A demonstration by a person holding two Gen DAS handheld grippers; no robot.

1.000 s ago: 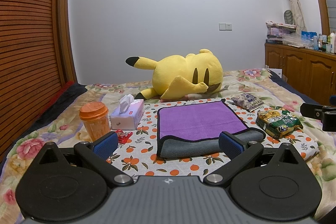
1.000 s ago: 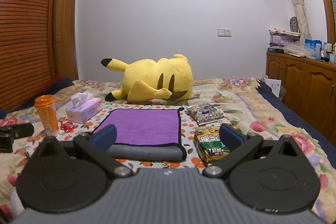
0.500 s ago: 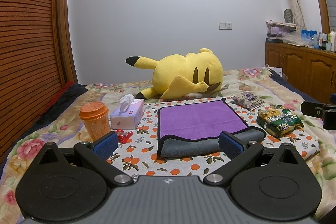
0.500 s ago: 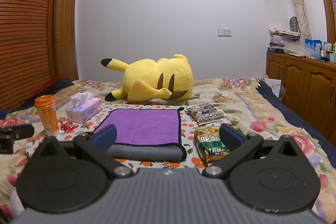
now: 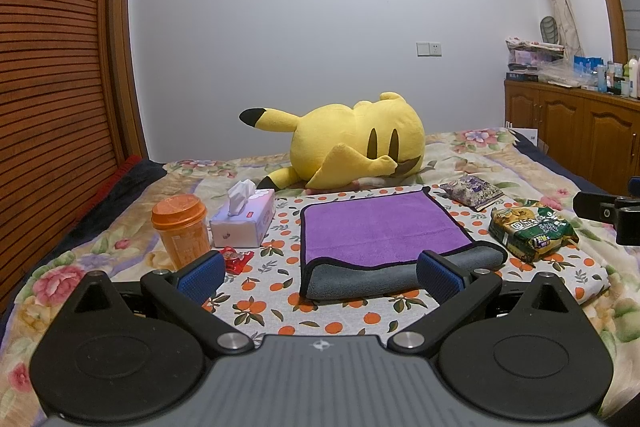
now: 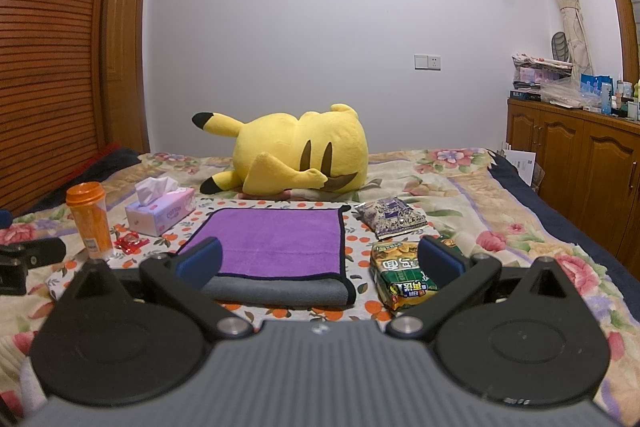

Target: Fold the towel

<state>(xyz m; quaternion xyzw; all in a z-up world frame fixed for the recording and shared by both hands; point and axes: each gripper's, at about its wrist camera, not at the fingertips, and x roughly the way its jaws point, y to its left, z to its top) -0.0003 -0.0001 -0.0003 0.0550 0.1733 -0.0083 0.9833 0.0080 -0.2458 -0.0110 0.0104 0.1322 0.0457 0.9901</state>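
A purple towel (image 5: 380,227) with a grey underside and black edging lies folded on an orange-print cloth (image 5: 280,291) on the bed; its grey fold faces me. It also shows in the right wrist view (image 6: 276,241). My left gripper (image 5: 320,273) is open and empty, held just short of the towel's near fold. My right gripper (image 6: 320,261) is open and empty, also just short of the towel's near edge. Each gripper shows at the edge of the other's view: the right one (image 5: 608,215), the left one (image 6: 24,259).
A yellow plush toy (image 5: 352,143) lies behind the towel. Left of the towel stand an orange cup (image 5: 182,227), a tissue box (image 5: 244,219) and a red wrapper (image 5: 236,259). Right of it lie a green snack bag (image 5: 528,229) and a purple packet (image 5: 472,189). A wooden cabinet (image 5: 580,139) stands at right.
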